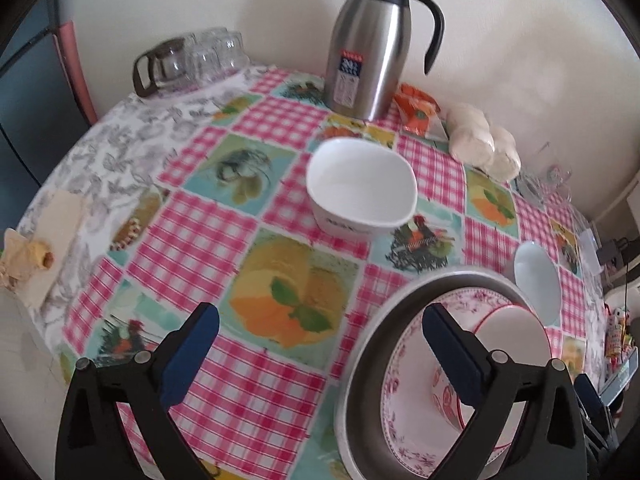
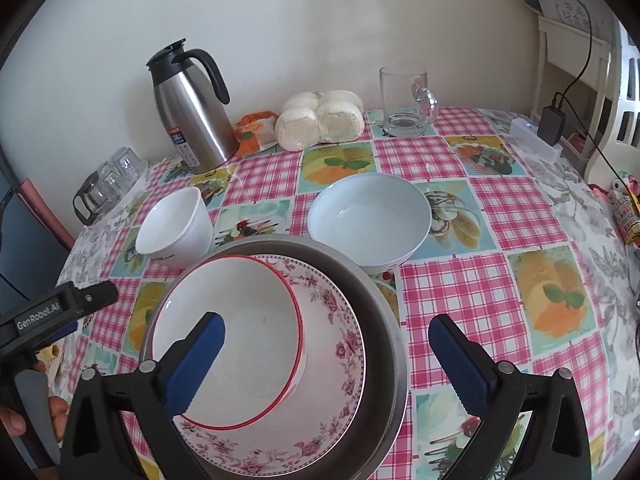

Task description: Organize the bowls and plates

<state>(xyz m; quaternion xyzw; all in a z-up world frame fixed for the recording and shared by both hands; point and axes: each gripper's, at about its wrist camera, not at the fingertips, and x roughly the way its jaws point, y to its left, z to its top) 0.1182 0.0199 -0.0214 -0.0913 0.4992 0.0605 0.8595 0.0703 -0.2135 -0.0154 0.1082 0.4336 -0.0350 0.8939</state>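
A metal pan (image 2: 380, 304) (image 1: 360, 360) near the table's front holds a pink floral plate (image 2: 340, 340) (image 1: 404, 392), and a red-rimmed white bowl (image 2: 248, 320) (image 1: 508, 332) sits in the plate. A squarish white bowl (image 1: 362, 182) (image 2: 176, 226) stands beyond on the left. A pale blue-white bowl (image 2: 370, 216) (image 1: 536, 276) stands beyond on the right. My left gripper (image 1: 320, 340) is open and empty, left of the pan. My right gripper (image 2: 326, 344) is open and empty above the stacked dishes.
A steel thermos jug (image 1: 368, 48) (image 2: 192, 108), orange packet (image 1: 416, 108), bagged buns (image 2: 320, 120), glass mug (image 2: 404, 100) and upturned glasses (image 1: 200, 60) stand along the wall. A power strip (image 2: 536, 140) lies at the right edge.
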